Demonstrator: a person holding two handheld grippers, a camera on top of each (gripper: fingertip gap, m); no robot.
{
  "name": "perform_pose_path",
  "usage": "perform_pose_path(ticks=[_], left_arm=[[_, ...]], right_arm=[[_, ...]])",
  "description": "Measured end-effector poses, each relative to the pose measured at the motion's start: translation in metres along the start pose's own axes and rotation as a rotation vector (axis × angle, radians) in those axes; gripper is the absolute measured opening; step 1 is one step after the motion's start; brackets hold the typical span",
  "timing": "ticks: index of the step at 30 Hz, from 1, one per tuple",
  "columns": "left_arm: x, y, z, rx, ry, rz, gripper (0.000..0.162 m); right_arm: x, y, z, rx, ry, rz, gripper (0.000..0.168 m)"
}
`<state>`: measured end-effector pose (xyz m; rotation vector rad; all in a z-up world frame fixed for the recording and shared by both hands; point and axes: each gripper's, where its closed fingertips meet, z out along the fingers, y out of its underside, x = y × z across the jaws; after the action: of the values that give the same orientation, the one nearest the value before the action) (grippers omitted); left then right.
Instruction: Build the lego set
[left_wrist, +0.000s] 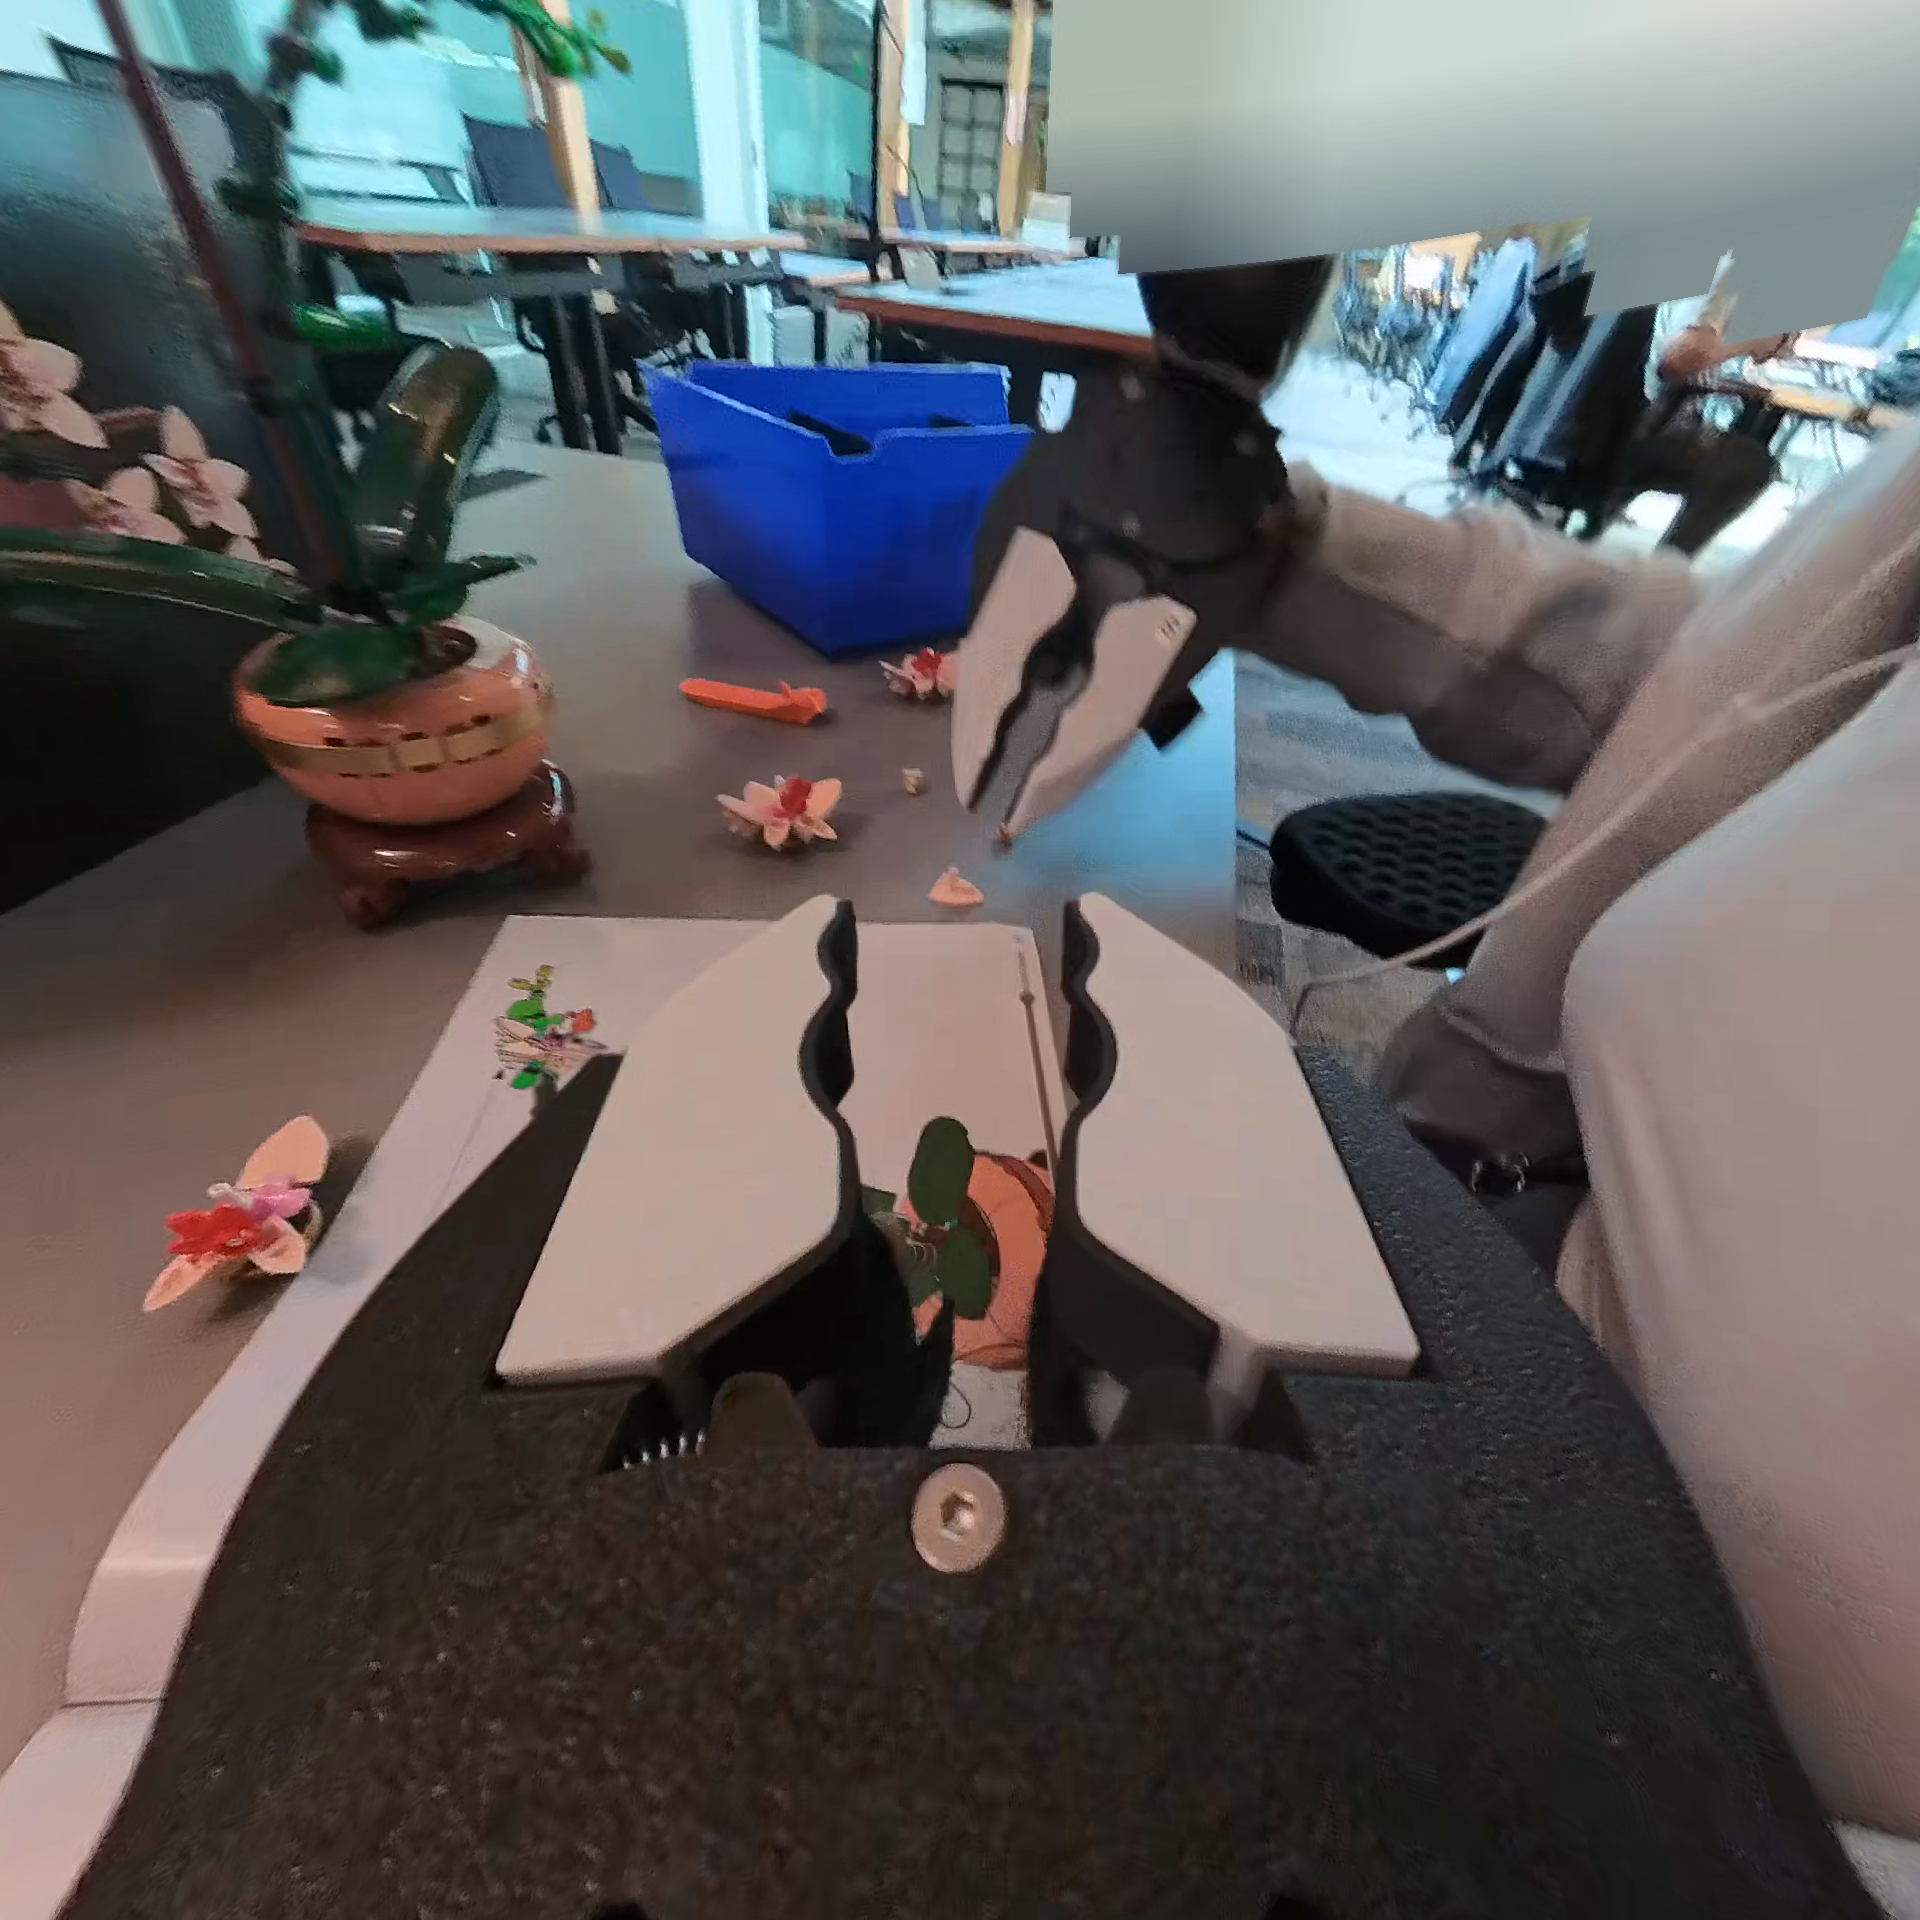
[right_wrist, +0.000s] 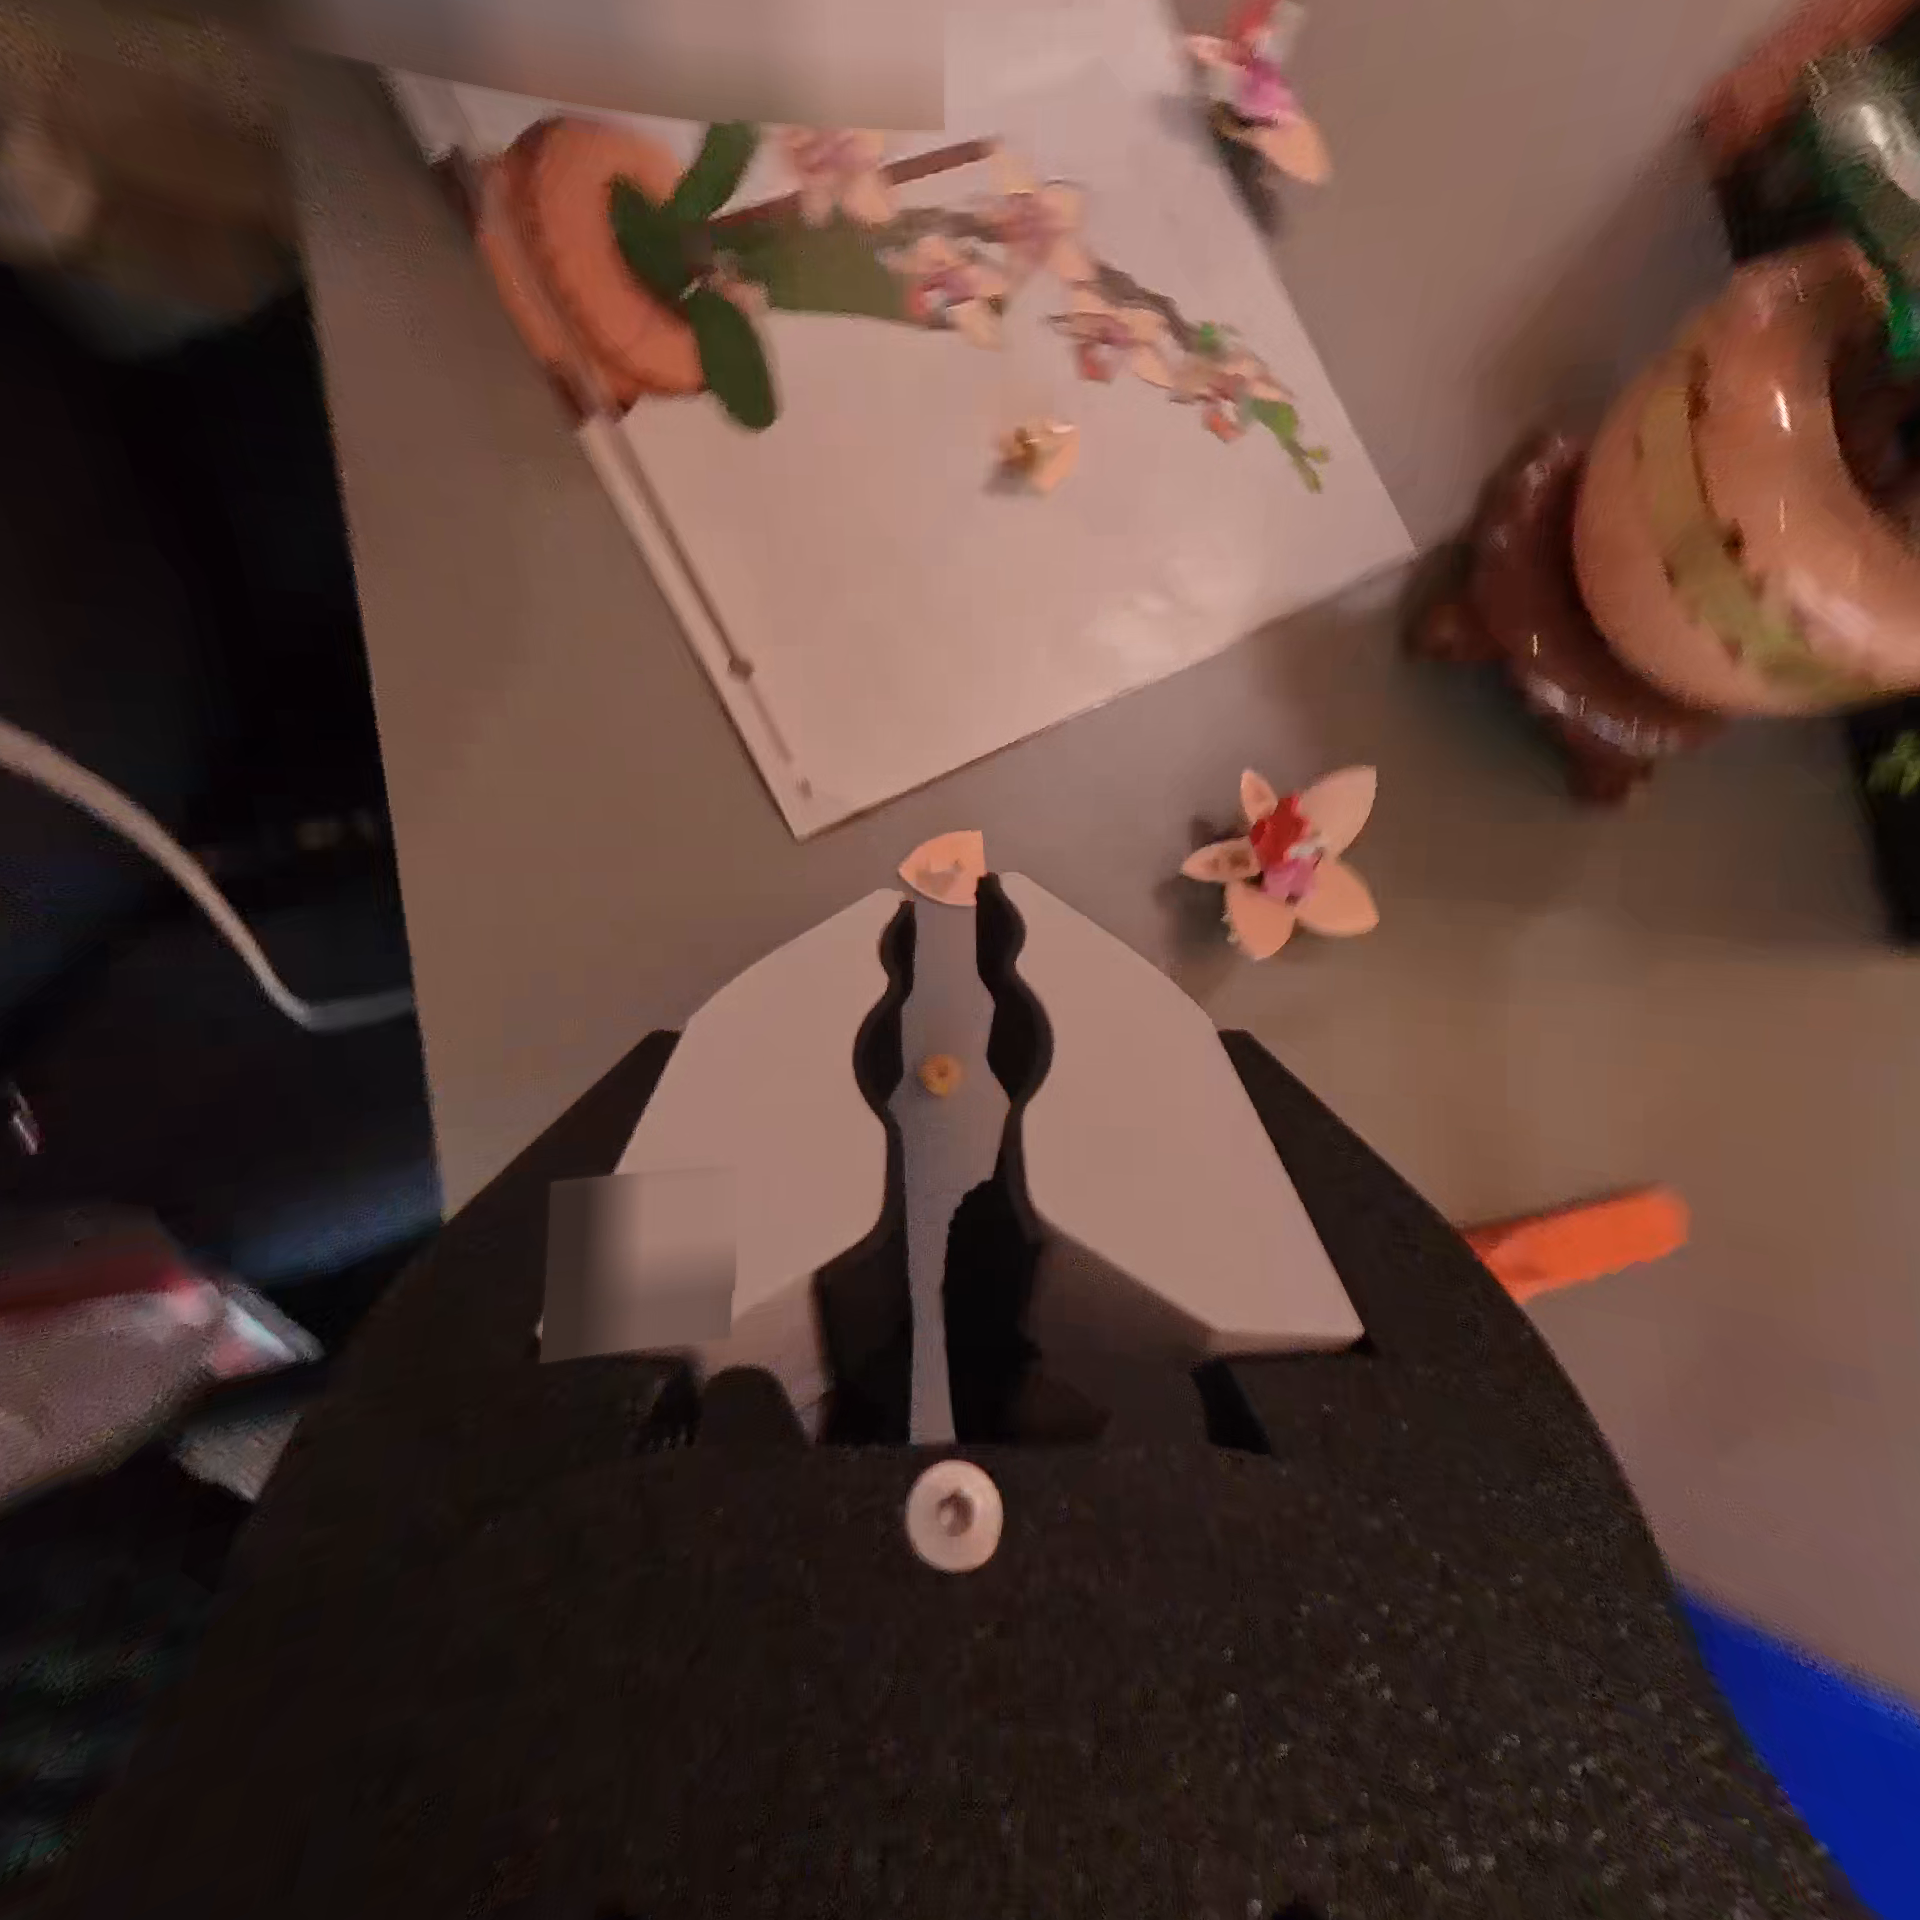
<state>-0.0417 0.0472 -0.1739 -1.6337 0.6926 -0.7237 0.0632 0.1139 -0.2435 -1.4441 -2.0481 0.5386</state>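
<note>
My left gripper (left_wrist: 956, 904) is open and empty, hovering over the white instruction booklet (left_wrist: 935, 997). My right gripper (right_wrist: 945, 896) points down at the grey table with its jaws a narrow gap apart and nothing between them. It also shows in the left wrist view (left_wrist: 992, 816). A small yellow round piece (right_wrist: 940, 1073) lies on the table below the gap. A cream petal piece (right_wrist: 943, 864) lies just beyond the fingertips, by the booklet's corner (left_wrist: 956, 888). The built orchid in its pink pot (left_wrist: 400, 727) stands at the left.
Loose flowers lie on the table (left_wrist: 781, 810), (left_wrist: 920, 673), (left_wrist: 244, 1216). An orange brick separator (left_wrist: 753, 698) and a blue bin (left_wrist: 842, 499) sit farther back. A tiny piece (left_wrist: 912, 779) lies near the right gripper. A black mesh chair seat (left_wrist: 1403, 873) is past the table edge.
</note>
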Motion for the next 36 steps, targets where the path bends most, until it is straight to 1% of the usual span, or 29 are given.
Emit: perform_pose_path(ticks=[1,3,6,10,14,18,21,25,26,27,29,32,36], left_arm=[[0.003,0.004,0.001,-0.026,0.014,0.008,0.038],[0.008,0.01,0.003,-0.07,0.037,0.021,0.038],[0.014,0.017,0.006,-0.109,0.057,0.031,0.038],[0.018,0.024,0.006,-0.148,0.067,0.044,0.038],[0.021,0.029,0.005,-0.165,0.079,0.05,0.036],[0.018,0.03,0.004,-0.167,0.074,0.046,0.036],[0.014,0.03,0.004,-0.165,0.047,0.041,0.035],[0.015,0.032,0.004,-0.172,0.046,0.055,0.035],[0.016,0.032,0.004,-0.175,0.045,0.062,0.035],[0.016,0.033,0.004,-0.179,0.042,0.068,0.035],[0.016,0.034,0.005,-0.186,0.038,0.076,0.035],[0.017,0.036,0.006,-0.2,0.043,0.081,0.033],[0.018,0.036,0.006,-0.205,0.049,0.088,0.033]], right_arm=[[0.003,0.0,-0.002,-0.014,-0.033,-0.108,0.012],[0.002,-0.003,0.0,-0.02,-0.134,-0.278,0.01],[0.0,-0.002,0.009,-0.092,-0.263,-0.409,0.009],[0.004,0.0,0.02,-0.146,-0.3,-0.49,0.008],[0.003,0.005,0.027,-0.158,-0.315,-0.499,0.002],[0.0,0.006,0.028,-0.138,-0.299,-0.427,0.0],[-0.001,-0.006,0.025,-0.075,-0.256,-0.311,0.0],[0.003,-0.004,0.015,-0.105,-0.17,-0.205,0.0],[0.003,-0.003,0.011,-0.11,-0.16,-0.148,0.002],[0.0,-0.004,0.009,-0.1,-0.159,-0.079,0.014],[-0.014,-0.01,0.007,-0.052,-0.2,0.016,0.015],[-0.018,-0.006,0.009,-0.032,-0.173,0.01,0.014],[-0.017,-0.003,0.016,-0.032,-0.205,-0.018,0.011]])
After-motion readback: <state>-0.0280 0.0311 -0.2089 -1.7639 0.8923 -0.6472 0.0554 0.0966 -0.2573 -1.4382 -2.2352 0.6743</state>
